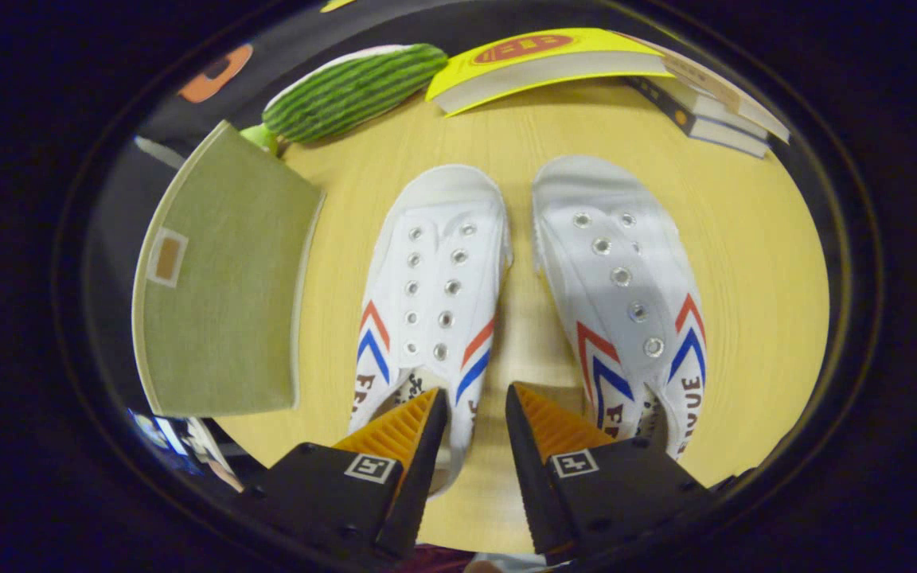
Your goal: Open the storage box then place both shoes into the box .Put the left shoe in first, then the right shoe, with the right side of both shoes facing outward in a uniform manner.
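Storage box (220,278), olive-green fabric, lies at the left of the wooden table (753,263) with its lid closed, well apart from the tongs; the opening step therefore appears not yet done. Two white canvas shoes stand side by side at the table's centre, toes pointing to the far side, heels near; the shoe on the left (431,294) and the shoe on the right (626,294) are close but not touching, an arrangement that leaves each one free to be lifted singly. The tongs (476,414) hang above the heel ends, jaws moderately wide and holding nothing; the left orange finger (403,430) overlaps the heel of the left-hand shoe in the view, the other finger sits over the gap and the inner heel of the right-hand shoe; contact cannot be told. Beyond the shoes, at the far edge, lie a striped green cushion (355,91), a yellow book (546,64) and a stack of books (705,103), clear of the working area.
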Action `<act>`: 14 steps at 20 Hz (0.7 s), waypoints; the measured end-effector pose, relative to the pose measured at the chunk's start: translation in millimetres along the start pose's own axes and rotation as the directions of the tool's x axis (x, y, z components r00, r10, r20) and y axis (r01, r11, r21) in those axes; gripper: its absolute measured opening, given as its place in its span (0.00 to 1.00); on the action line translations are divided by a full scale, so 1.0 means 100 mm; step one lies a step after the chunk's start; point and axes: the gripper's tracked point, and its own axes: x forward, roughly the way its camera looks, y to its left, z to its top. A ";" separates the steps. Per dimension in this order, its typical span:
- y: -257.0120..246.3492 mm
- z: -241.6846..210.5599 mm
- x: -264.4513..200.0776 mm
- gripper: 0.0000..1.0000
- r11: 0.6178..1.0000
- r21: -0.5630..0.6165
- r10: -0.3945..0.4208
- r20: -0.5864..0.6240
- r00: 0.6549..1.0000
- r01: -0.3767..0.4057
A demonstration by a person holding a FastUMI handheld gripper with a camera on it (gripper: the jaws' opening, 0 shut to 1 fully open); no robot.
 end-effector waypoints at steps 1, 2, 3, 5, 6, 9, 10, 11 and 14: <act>0.05 0.03 -0.03 0.48 0.998 0.010 0.058 0.004 0.998 -0.058; 0.08 -0.01 -0.01 0.46 0.993 -0.002 0.121 -0.030 0.992 -0.121; 0.05 0.00 0.01 0.24 0.986 0.019 0.165 -0.026 0.986 -0.164; 0.07 0.01 0.01 0.18 0.964 0.107 0.245 -0.003 0.969 -0.244; 0.06 0.04 0.01 0.14 0.956 0.113 0.271 0.013 0.963 -0.270; 0.09 0.01 0.00 0.08 0.951 0.119 0.281 0.045 0.959 -0.285; 0.13 0.02 -0.02 0.07 0.946 0.128 0.293 0.049 0.955 -0.297; 0.17 0.02 -0.04 0.06 0.939 0.136 0.310 0.057 0.949 -0.315; 0.22 -0.01 -0.06 0.06 0.932 0.143 0.326 0.073 0.943 -0.333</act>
